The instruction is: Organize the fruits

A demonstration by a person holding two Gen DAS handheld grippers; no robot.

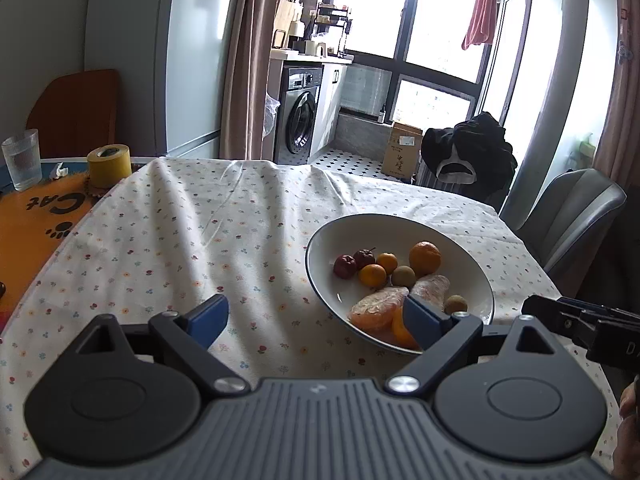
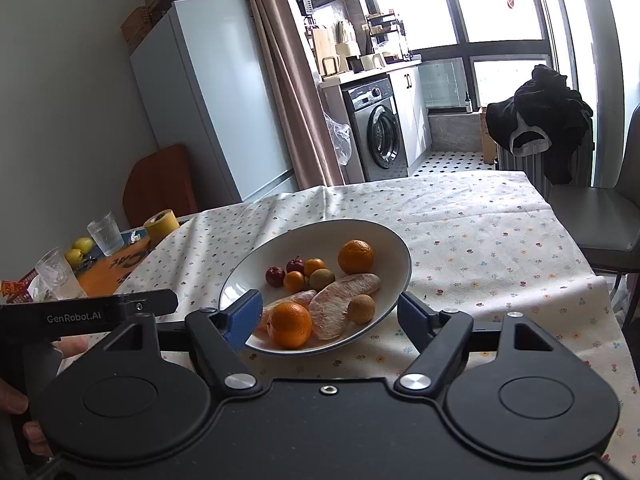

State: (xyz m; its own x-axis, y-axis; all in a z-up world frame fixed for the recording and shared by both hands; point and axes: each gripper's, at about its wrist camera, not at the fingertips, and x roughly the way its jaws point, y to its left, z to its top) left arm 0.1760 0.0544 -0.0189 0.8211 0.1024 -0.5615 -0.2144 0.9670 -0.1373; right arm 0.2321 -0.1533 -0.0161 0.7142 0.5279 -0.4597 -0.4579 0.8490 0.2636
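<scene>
The plate (image 2: pixel 240 276) sits on the tablecloth (image 2: pixel 480 240) near my edge of the table, and all the fruit I can see on the cloth side is in it: two oranges (image 2: pixel 290 325), two small tangerines (image 2: pixel 294 281), two red fruits (image 2: pixel 275 275), two brown round fruits (image 2: pixel 361 308) and two peeled pomelo segments (image 2: pixel 340 304). Nothing lies loose on the cloth. I judge the task to be at its end or between steps; no fruit is in transit.

The right gripper (image 2: pixel 326 316) is wide open and holds nothing. In the right wrist view its blue pads (image 2: pixel 245 318) flank the near rim of the plate, one on each side. I cannot tell whether either pad touches the rim.

The left gripper (image 1: pixel 316 318) is also wide open and empty. It hangs over the cloth just left of the plate; its right pad overlaps the plate's near rim in the left wrist view.

Two yellow fruits (image 2: pixel 80 250) lie well apart at the far left, beside a glass (image 2: pixel 106 233) and a tape roll (image 2: pixel 161 222). If these belong to the task, the next move calls for a long reach left, pads centred on one fruit, and a light close, since round fruit rolls.
</scene>
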